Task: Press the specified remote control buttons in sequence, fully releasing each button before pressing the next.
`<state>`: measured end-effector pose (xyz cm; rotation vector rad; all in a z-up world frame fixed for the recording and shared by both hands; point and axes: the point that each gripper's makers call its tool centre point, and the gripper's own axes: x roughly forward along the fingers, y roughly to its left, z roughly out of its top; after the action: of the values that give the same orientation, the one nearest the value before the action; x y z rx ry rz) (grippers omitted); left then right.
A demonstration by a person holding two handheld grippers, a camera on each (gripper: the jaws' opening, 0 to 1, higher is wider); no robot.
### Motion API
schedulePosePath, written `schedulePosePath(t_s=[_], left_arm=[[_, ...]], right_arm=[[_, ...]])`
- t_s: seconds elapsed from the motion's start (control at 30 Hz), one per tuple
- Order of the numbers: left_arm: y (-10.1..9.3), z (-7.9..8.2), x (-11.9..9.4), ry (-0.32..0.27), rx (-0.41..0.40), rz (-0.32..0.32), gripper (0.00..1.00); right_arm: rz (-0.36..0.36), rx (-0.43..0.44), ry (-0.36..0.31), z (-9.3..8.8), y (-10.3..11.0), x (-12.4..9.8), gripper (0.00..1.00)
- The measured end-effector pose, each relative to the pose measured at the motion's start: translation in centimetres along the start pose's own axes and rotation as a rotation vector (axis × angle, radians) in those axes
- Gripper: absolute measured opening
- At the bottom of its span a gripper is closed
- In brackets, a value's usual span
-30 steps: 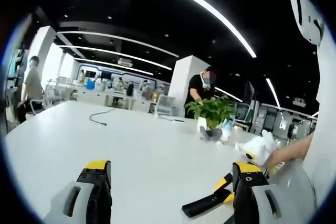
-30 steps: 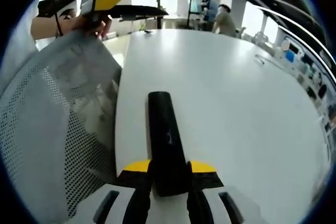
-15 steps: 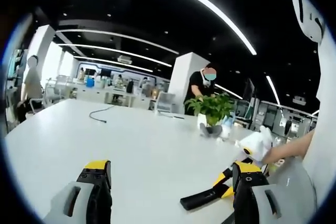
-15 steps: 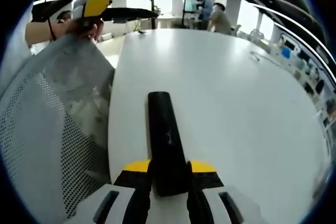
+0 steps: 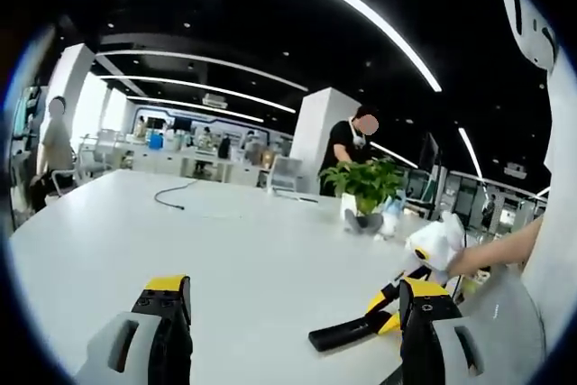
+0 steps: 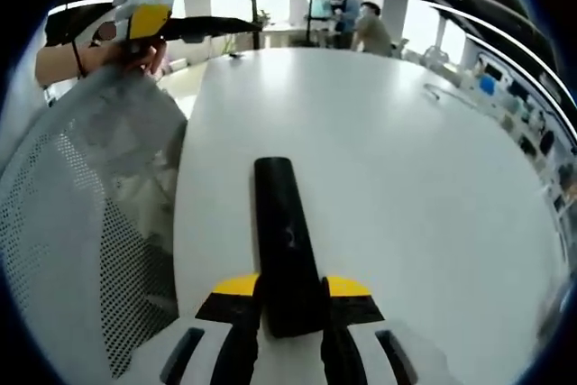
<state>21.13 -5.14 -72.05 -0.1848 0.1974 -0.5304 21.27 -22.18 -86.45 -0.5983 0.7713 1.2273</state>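
In the right gripper view our right gripper (image 6: 290,313) clamps a slim black remote (image 6: 281,232) at lower centre, the white table (image 6: 406,160) open beyond and a mesh chair (image 6: 81,241) at left. In the left gripper view our left gripper (image 5: 297,349) gapes open and empty; remote lower right, potted plant (image 5: 365,188) behind.

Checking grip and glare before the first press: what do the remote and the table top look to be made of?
The remote, clamped in the right gripper, looks like black plastic with a slight sheen: faint highlights along its smooth body. The table looks like a white, smooth laminate or painted top, semi-gloss, reflecting the ceiling light softly. Neither can be confirmed by look alone.
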Motion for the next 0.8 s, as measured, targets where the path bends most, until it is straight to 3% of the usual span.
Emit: schedulePosePath(t_s=[0.8], left_arm=[[-0.2, -0.5, 0.2, 0.028, 0.014, -0.009, 1.00]], right_arm=[[-0.006, 0.004, 0.018, 0.1, -2.0, 0.0, 0.23]])
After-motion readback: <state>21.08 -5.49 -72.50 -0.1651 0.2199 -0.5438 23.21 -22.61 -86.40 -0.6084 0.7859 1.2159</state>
